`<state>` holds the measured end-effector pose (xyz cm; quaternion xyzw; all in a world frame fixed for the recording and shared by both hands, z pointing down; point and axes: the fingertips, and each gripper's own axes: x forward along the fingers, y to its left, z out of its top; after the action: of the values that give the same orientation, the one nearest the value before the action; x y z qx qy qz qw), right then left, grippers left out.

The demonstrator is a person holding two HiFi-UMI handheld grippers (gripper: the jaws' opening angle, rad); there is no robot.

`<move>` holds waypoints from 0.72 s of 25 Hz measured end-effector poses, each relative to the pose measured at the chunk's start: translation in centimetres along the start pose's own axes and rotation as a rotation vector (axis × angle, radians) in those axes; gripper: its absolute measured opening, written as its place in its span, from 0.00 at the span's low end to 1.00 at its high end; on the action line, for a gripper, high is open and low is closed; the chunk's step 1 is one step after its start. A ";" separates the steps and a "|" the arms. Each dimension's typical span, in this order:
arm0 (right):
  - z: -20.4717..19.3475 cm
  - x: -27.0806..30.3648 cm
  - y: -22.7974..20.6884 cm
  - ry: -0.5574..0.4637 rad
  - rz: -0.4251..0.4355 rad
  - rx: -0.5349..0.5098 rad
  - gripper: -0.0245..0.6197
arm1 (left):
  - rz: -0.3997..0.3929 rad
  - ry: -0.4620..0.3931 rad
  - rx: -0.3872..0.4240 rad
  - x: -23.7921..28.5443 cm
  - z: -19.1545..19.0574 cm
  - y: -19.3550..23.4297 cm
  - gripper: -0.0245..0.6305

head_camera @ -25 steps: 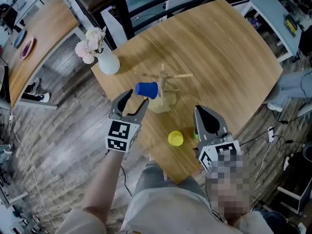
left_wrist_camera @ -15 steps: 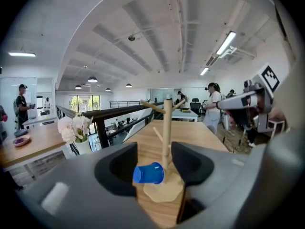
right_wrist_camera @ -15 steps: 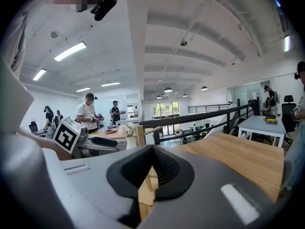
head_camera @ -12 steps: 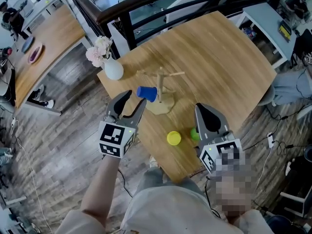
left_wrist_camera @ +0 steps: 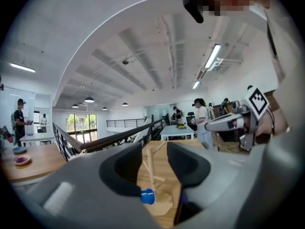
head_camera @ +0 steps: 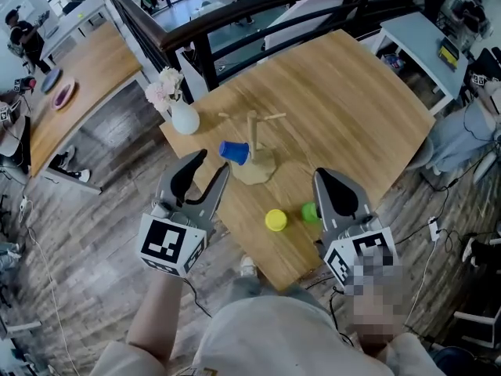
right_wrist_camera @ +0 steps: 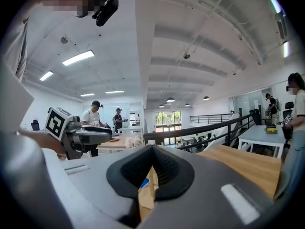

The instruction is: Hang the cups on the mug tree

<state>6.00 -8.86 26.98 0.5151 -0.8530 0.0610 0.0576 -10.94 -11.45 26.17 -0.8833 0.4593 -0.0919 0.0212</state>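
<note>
A pale wooden table (head_camera: 352, 92) is standing in an open office, with a dark railing (head_camera: 258, 23) running behind it and grey plank floor showing around it. The mug tree (head_camera: 253, 146) is standing toward the table's near left side, and a blue cup (head_camera: 234, 152) is hanging on its side from one of the tree's left pegs. A yellow cup (head_camera: 275, 220) and a green cup (head_camera: 311, 211) are sitting on the table in front of the tree, near each other but apart. A white vase (head_camera: 184, 119) of pale flowers is standing at the left corner. The left gripper (head_camera: 211, 164) is hovering by the table's left edge, just short of the blue cup. Its jaws are standing apart with nothing between them, and they have just been closing (through their gap, in the left gripper view, the tree and blue cup are showing well beyond). The right gripper (head_camera: 329, 180) is hovering at the near edge, just right of the green cup, its jaws pressed together and empty.
</note>
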 end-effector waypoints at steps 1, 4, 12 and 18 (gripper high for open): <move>0.1 -0.5 0.1 -0.002 0.000 0.001 0.04 | -0.005 -0.008 0.005 -0.4 0.5 -0.5 0.27; 0.1 -1.7 0.2 0.002 0.005 0.011 0.04 | -0.015 -0.018 0.007 -1.3 1.4 -1.9 0.27; 0.2 -4.6 2.6 0.016 0.043 -0.027 0.04 | -0.045 0.001 0.001 -3.8 1.1 -5.8 0.23; 0.0 -6.1 3.7 0.027 0.068 -0.044 0.04 | -0.045 0.009 -0.021 -5.0 0.2 -7.7 0.10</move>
<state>5.53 -1.78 25.84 0.4837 -0.8702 0.0510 0.0784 -7.51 -3.00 26.17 -0.8932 0.4402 -0.0914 0.0078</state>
